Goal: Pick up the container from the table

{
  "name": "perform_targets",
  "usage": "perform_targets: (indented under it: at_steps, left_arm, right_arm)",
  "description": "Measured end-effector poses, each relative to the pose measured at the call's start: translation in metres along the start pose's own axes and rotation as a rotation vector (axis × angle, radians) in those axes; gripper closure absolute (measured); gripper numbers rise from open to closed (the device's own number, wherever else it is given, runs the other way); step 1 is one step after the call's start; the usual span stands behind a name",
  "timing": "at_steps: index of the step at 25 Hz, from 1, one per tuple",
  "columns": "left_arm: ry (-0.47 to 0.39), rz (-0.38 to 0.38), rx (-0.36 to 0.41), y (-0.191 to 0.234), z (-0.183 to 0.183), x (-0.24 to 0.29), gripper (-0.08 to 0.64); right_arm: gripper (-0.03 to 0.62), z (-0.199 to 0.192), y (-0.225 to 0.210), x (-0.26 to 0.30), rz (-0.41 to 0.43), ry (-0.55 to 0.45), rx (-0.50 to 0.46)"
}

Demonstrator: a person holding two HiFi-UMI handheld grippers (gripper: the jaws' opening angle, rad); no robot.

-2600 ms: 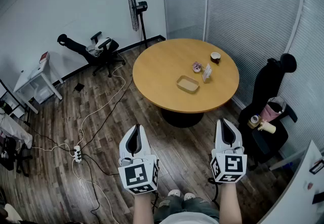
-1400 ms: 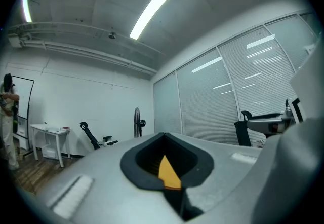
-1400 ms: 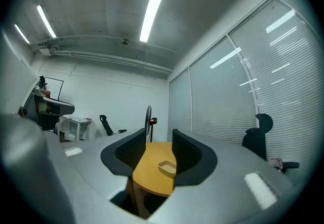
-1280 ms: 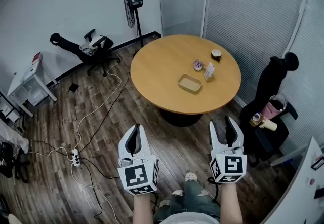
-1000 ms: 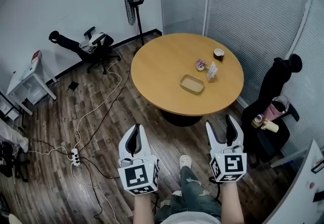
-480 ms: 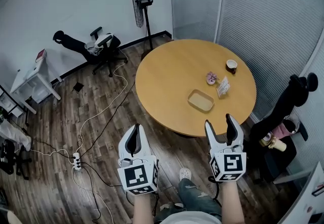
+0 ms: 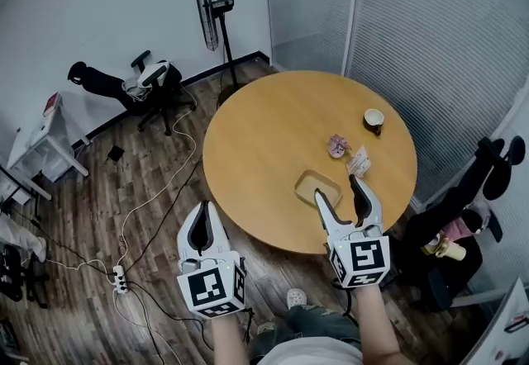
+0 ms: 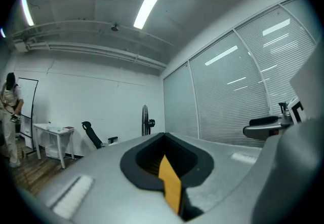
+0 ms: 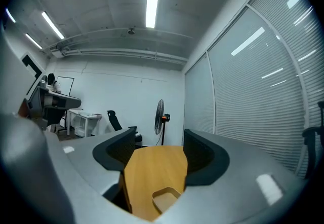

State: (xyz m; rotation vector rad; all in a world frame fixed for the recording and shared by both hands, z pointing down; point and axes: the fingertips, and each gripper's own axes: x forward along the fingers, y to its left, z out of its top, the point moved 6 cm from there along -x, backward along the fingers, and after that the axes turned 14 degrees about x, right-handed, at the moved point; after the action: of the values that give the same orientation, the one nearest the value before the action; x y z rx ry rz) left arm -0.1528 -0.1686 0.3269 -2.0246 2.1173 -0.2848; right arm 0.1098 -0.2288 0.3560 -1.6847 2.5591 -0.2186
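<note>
**Head view:** The container [image 7: 314,187], a shallow tan tray, is seen near the closer edge of the round table [image 7: 264,140], its long axis lying roughly left to right. It is partly overlapped by the right gripper [image 7: 337,188], whose 2 jaws are spread wide with nothing gripped. The left gripper [image 7: 201,213] is held well apart, off the table.

**Left gripper view:** The jaws are pressed together and empty.

**Right gripper view:** The container [image 9: 166,198] is framed low between the parted jaws, ahead and below. The right gripper is judged the nearer.
</note>
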Motion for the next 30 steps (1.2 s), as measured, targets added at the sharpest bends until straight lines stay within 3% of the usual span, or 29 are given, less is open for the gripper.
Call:
perform_targets:
  at_steps: [7,16,30]
  left_arm:
    - [0.037,0.001,0.001,-0.004,-0.006,0.037,0.56]
    - [0.095,-0.029,0.005,-0.01,-0.037,0.073,0.56]
    - [0.158,-0.193,0.006,-0.012,-0.074,0.174,0.56]
  right_arm:
    - [0.264,-0.009,-0.017,0.037,0.003,0.054,0.007]
    - [0.264,-0.049,-0.028,0.069,-0.004,0.145,0.012]
    - [0.267,-0.09,-0.034,0.136,-0.085,0.296,0.028]
